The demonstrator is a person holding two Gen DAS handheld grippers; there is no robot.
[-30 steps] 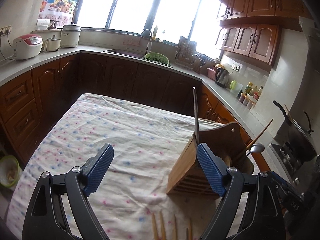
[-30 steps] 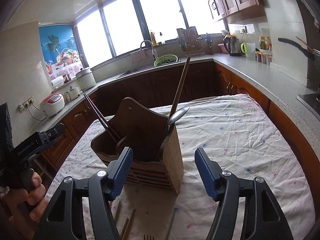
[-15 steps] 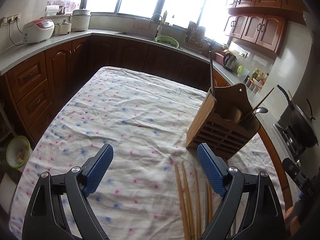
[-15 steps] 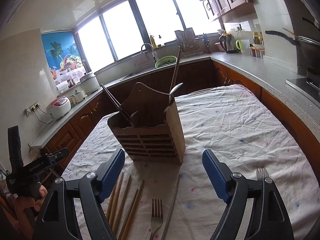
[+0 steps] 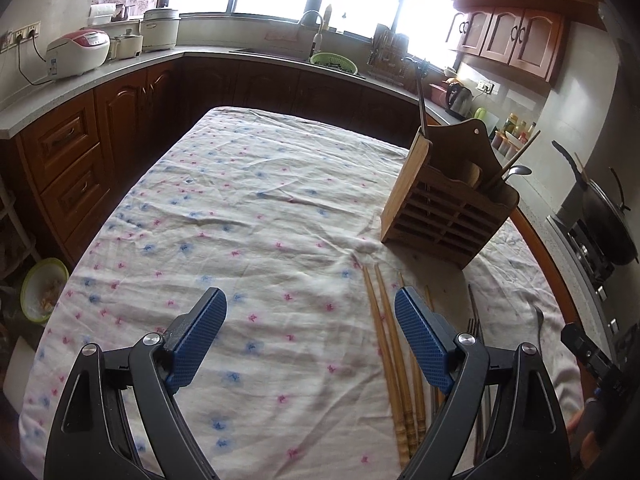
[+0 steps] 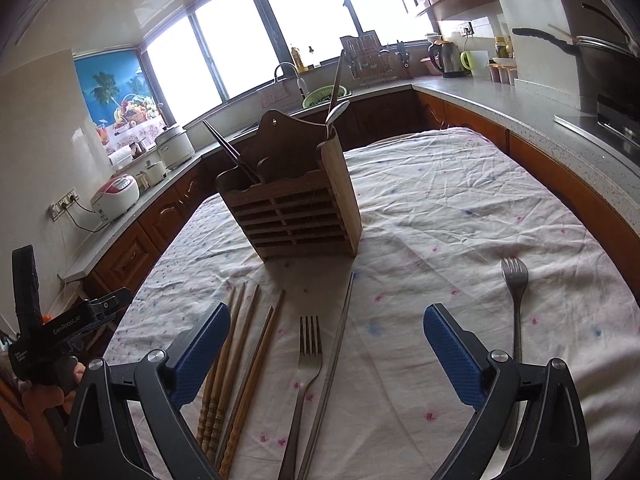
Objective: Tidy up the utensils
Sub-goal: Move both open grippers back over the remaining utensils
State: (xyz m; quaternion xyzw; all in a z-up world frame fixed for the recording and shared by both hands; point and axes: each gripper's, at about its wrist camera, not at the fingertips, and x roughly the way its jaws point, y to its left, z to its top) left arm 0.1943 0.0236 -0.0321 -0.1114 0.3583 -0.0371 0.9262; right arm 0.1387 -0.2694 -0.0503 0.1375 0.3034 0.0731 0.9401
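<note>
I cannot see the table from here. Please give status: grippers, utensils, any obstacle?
Left gripper open, empty. Right gripper opening, empty. Wooden chopsticks, two forks on the cloth; holder upright behind. Nothing in the way.

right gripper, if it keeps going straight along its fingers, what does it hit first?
Probably the tablecloth, in the bare patch between the metal chopstick and the right-hand fork. The right gripper, jaws opening and empty, tilts downward; depth is uncertain.

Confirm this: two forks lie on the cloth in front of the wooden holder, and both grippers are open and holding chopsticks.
Wrong on one count: neither the left gripper nor the right gripper holds anything. The wrist views show the chopsticks lying on the cloth. The rest stands.
</note>
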